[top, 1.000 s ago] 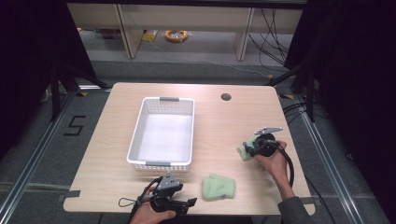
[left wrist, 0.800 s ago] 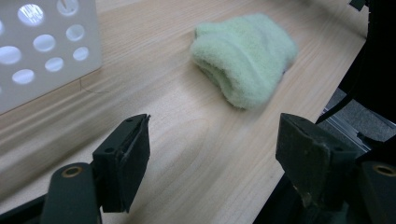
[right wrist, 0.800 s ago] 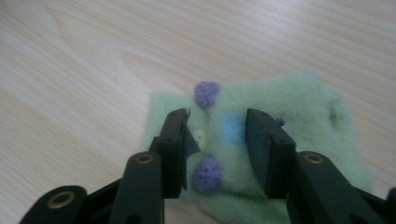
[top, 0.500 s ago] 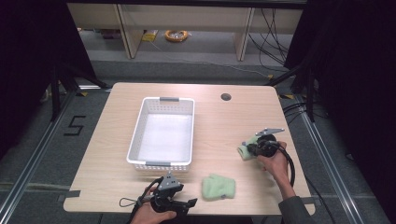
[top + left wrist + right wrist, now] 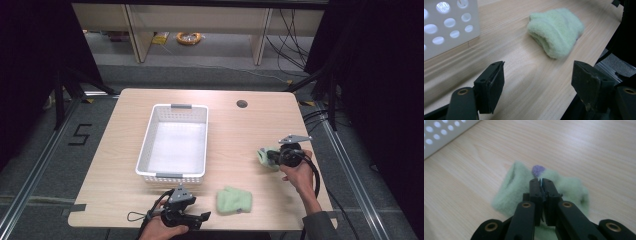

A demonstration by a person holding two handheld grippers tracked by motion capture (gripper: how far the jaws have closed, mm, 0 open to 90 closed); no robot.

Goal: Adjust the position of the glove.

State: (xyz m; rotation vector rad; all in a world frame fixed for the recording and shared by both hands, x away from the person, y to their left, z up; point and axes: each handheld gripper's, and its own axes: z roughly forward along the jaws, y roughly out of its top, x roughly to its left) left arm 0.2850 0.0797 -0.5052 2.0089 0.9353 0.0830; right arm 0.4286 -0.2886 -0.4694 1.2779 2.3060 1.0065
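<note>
- Right tool (image 5: pixel 270 158), high view: I hold it over the right part of the tabletop (image 5: pixel 240 135), pointing left, with its tip at a pale green fleecy sock (image 5: pixel 265 156).
- Right tool (image 5: pixel 540 181), right gripper view: its jaws have just been closing and now stand together, clamped on a fold of this sock (image 5: pixel 516 187); hardly a gap shows between the pads.
- The clamped sock lies on the tabletop, right of the basket and well apart from it. Its open cuff faces left in the right gripper view, and a small purple patch (image 5: pixel 538 170) shows just beyond the jaw tips.
- Left tool (image 5: pixel 202 218), high view: I hold it at the near edge of the tabletop, just in front of the basket's near wall, pointing right.
- Left tool (image 5: pixel 537 82), left gripper view: its jaws stand wide apart with bare wood between them; nothing is gripped.
- Second green sock (image 5: pixel 234 200): it lies bunched near the near edge of the tabletop, just right of the left tool and apart from its jaws. In the left gripper view this sock (image 5: pixel 555 31) lies beyond the open jaws.
- White perforated basket (image 5: pixel 150 145): it stands left of centre on the tabletop, long side running near to far. Its holed wall (image 5: pixel 451 27) shows at the upper left of the left gripper view.
- A dark round hole (image 5: pixel 242 104) lies in the tabletop toward the far edge.
</note>
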